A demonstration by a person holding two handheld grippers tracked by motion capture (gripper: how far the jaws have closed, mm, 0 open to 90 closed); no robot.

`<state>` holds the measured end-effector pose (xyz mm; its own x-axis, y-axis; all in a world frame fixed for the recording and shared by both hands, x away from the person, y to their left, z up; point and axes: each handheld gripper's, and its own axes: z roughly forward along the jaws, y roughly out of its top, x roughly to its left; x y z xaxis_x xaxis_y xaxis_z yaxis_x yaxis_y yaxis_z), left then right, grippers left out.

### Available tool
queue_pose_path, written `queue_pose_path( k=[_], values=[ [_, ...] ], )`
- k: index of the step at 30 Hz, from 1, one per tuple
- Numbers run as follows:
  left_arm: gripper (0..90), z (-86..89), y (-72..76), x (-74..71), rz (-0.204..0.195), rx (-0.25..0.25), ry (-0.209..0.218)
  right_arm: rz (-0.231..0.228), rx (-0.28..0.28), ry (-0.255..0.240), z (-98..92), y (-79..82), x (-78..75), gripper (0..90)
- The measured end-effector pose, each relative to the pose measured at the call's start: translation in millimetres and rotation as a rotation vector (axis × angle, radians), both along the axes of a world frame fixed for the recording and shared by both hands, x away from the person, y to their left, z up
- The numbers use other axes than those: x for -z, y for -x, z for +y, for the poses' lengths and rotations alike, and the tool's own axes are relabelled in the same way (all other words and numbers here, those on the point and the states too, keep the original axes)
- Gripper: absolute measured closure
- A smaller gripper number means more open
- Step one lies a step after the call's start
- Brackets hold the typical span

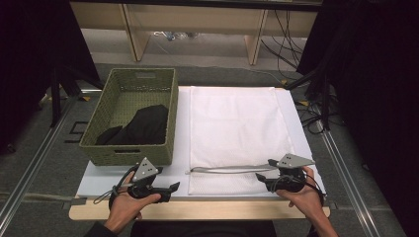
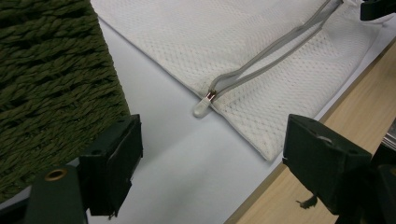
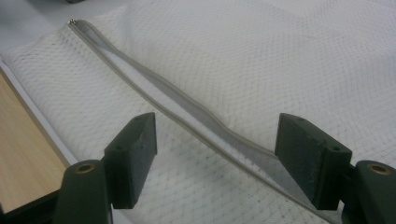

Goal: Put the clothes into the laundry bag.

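A basket (image 1: 99, 129) holding cloth (image 1: 141, 126) sits left of the mesh bag (image 1: 237, 123).

Grey carpeted floor (image 1: 44, 148) surrounds the table. Metal floor rails (image 1: 29, 170) run along both sides of it. Pale wooden shelving or bench frame (image 1: 197, 19) stands at the far end, with legs on a lighter floor strip. Black cables (image 1: 286, 39) trail at far right. Black curtains (image 1: 375, 98) hang left and right. Table edge is light wood (image 1: 207, 211). Lighting is dim and even.
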<state>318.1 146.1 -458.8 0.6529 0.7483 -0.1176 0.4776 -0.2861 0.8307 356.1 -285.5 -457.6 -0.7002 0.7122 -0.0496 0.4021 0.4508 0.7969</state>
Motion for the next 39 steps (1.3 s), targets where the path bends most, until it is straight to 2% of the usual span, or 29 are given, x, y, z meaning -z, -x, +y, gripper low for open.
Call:
queue_pose_path(
  k=[2,7,10,12,16,18,19,20,21,22,23,24,25,28,31,32,34,36,37,38,39],
  values=[
    [19.3,0.3,-0.3,-0.4,-0.006,0.011,-0.013,-0.006,-0.002,0.003,0.1,-0.5,0.0,30.4],
    [19.3,0.0,-0.8,-0.1,-0.002,0.016,-0.010,-0.013,0.015,0.002,0.0,-1.5,-1.5,30.4],
    [19.3,-0.7,-1.2,0.7,0.003,0.008,-0.007,-0.048,-0.006,0.020,-0.6,-5.6,-2.0,28.5],
    [19.2,-0.8,-1.4,0.8,0.002,0.010,-0.009,-0.049,-0.006,0.026,-0.3,-6.8,-1.8,28.3],
    [19.2,-1.3,-2.3,0.9,-0.007,0.012,-0.009,-0.052,-0.014,0.067,3.5,-15.2,-0.7,26.5],
    [19.2,-1.2,-2.3,1.1,0.000,0.023,-0.016,-0.074,-0.016,0.115,4.5,-20.0,-0.1,26.2],
    [19.2,-0.5,-2.1,0.9,-0.003,0.026,-0.037,-0.072,-0.018,0.152,3.7,-27.1,1.6,25.6],
    [19.2,-0.2,-2.4,0.9,-0.005,0.028,-0.051,-0.072,-0.018,0.152,3.7,-27.1,1.6,25.6],
    [19.2,-2.6,-1.8,1.5,-0.006,0.018,-0.019,-0.069,-0.025,0.166,3.1,-30.8,2.9,25.2],
    [19.2,-2.3,-2.2,1.6,-0.011,0.023,-0.020,-0.057,-0.023,0.174,3.3,-34.6,4.2,24.4],
    [19.2,-2.3,-2.4,1.4,-0.011,0.024,-0.020,-0.063,-0.035,0.216,2.8,-39.8,5.0,23.5],
    [19.2,-1.7,-2.7,1.1,-0.011,0.029,-0.028,-0.063,-0.035,0.216,2.8,-39.8,5.0,23.5],
    [19.2,-0.9,-3.0,0.9,-0.011,0.034,-0.040,-0.034,-0.053,0.198,4.0,-44.3,6.1,23.6],
    [19.2,-1.0,-3.4,1.2,-0.007,0.039,-0.041,-0.009,-0.062,0.173,8.7,-45.7,5.8,23.8],
    [19.1,-2.8,-3.1,1.8,-0.007,0.029,-0.023,-0.022,-0.116,0.205,19.0,-53.1,7.8,23.5],
    [19.1,-2.8,-3.1,1.8,-0.007,0.030,-0.022,-0.012,-0.121,0.210,21.9,-53.7,8.1,23.4],
    [19.1,-2.7,-3.2,1.7,-0.007,0.029,-0.023,-0.018,-0.147,0.250,33.8,-58.8,10.2,24.0],
    [19.1,-2.5,-3.2,1.8,-0.008,0.030,-0.023,0.000,-0.146,0.247,37.4,-60.4,11.1,24.1],
    [19.1,-2.4,-3.1,1.7,-0.008,0.030,-0.023,-0.016,-0.182,0.270,41.0,-64.7,11.6,24.2],
    [19.1,-1.2,-3.3,1.2,-0.008,0.038,-0.035,-0.009,-0.182,0.274,43.4,-65.1,12.1,24.5],
    [19.1,-0.6,-3.6,1.1,-0.010,0.038,-0.043,-0.021,-0.187,0.299,48.6,-66.9,14.5,24.5]
  ],
)
